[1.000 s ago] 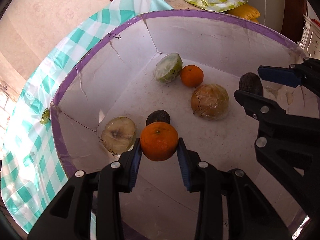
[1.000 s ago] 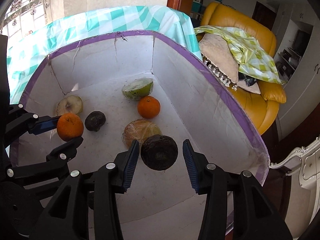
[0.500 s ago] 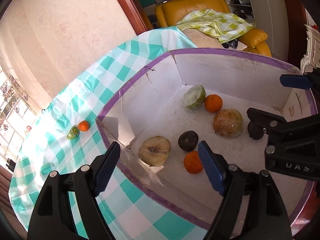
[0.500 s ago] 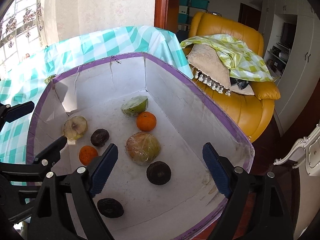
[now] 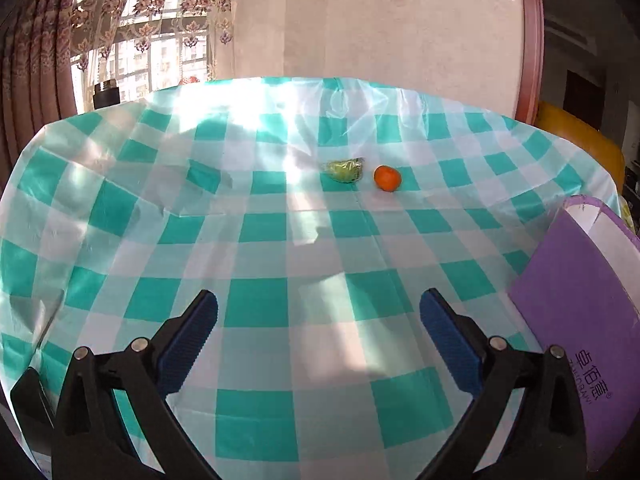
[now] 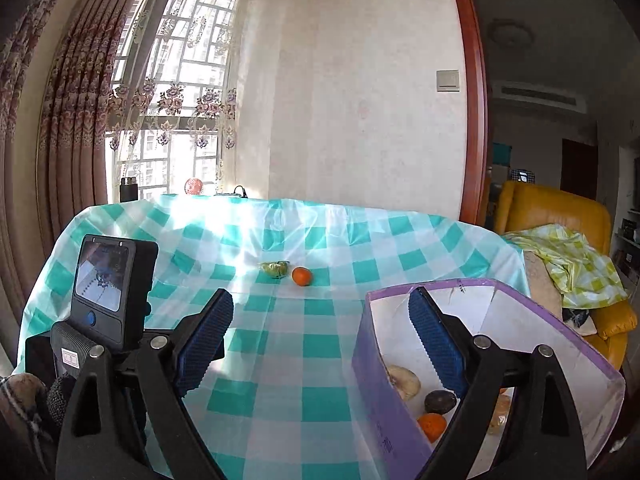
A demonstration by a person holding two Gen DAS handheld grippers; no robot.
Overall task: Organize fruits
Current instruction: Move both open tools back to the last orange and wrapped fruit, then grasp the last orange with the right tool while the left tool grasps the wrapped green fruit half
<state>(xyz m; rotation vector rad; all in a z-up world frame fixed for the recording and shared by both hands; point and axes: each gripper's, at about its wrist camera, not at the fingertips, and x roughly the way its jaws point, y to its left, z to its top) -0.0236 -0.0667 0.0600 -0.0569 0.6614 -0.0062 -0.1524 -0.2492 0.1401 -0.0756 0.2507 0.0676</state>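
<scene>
Both hand-held grippers are sitting empty rn: left hand-held gripper [image 5: 319, 322] and right hand-held gripper [image 6: 321, 322], jaws have just been opening wide w/ nothing btwn them. Most fruit is prob already sitting in the purple-rimmed cardboard box [image 6: 560, 344] at the bench's right edge: an orange [image 6: 433, 426], a dark wrinkly round one [image 6: 440, 401], a pale cut half [image 6: 404, 376]. Still waiting out on the glossy teal-check tablecloth [image 5: 256, 312]: a smooth round tangerine [image 5: 387, 178] and, just beside it, a lumpy green piece [image 5: 345, 169] that's looking plastic-wrapped.
</scene>
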